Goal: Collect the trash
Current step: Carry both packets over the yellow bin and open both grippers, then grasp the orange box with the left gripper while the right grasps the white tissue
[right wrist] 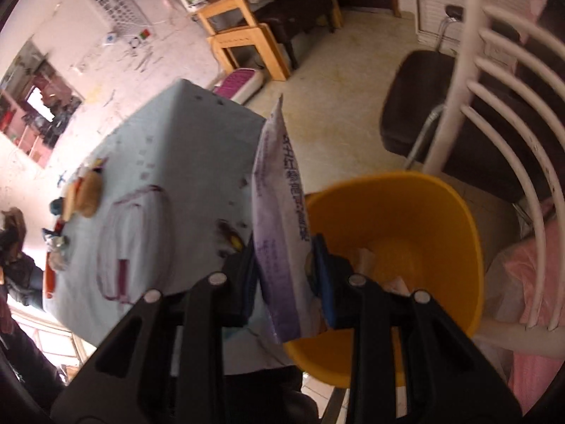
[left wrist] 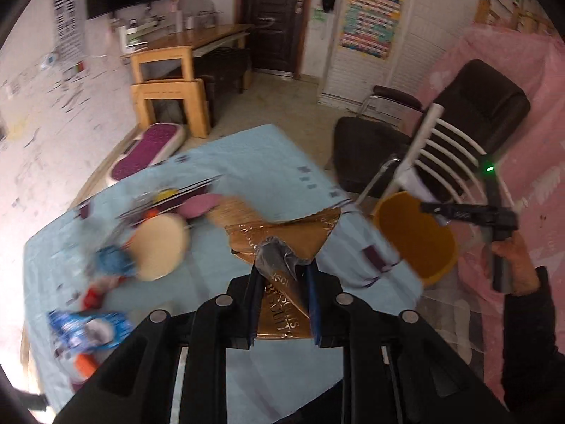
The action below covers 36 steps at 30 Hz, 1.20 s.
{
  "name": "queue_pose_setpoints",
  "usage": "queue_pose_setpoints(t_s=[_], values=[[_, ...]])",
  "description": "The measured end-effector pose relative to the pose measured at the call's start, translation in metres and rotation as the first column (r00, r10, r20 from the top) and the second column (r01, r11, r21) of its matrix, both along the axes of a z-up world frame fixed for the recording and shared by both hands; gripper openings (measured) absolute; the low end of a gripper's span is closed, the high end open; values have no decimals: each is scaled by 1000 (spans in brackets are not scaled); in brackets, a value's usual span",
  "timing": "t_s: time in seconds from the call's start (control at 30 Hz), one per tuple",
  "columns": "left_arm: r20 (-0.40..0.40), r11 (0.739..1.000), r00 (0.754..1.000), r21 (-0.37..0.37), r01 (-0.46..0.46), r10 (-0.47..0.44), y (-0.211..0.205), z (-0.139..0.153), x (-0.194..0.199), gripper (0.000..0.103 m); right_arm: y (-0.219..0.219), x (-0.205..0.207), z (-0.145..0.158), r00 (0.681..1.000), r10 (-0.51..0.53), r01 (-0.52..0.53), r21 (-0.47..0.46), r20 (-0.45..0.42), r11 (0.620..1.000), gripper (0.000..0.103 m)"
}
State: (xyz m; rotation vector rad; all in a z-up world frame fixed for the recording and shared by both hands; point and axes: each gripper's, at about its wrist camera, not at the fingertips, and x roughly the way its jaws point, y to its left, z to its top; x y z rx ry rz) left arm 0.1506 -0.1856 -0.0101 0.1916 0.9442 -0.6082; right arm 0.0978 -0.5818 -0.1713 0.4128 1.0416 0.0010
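Observation:
My left gripper is shut on a brown and gold biscuit wrapper and holds it above the light blue tablecloth. My right gripper is shut on a white and purple snack bag, held upright at the near rim of the orange bin. The bin stands off the table's right side and shows in the left wrist view too. Paper scraps lie in the bin. The right gripper also shows in the left wrist view, over the bin.
More wrappers and packets lie on the table's left part, blurred, with a round beige disc. A white slatted chair and a black armchair stand behind the bin. Pink bedding lies at the right.

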Motion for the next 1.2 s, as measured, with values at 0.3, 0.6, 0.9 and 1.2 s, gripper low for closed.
queue_pose_setpoints(t_s=[0.3,0.6,0.9,1.2], values=[[-70,983,982,50,178,-174,-159,-34,-10,18,-55,-28,-44,995,-93,92,-27,-22,995,74],[-172,969,958,42,242,-231,-255,-93,-12,42,-75,-84,-16,980,-180,188,-95,88,978,80],[-195,972,955,19,233,-225,-280,-109,-17,70,-71,-142,4,974,-168,174,-30,153,984,90],[-80,997,994,9,77,-76,-185,-65,-10,70,-11,-115,37,975,-8,10,-11,222,1000,95]])
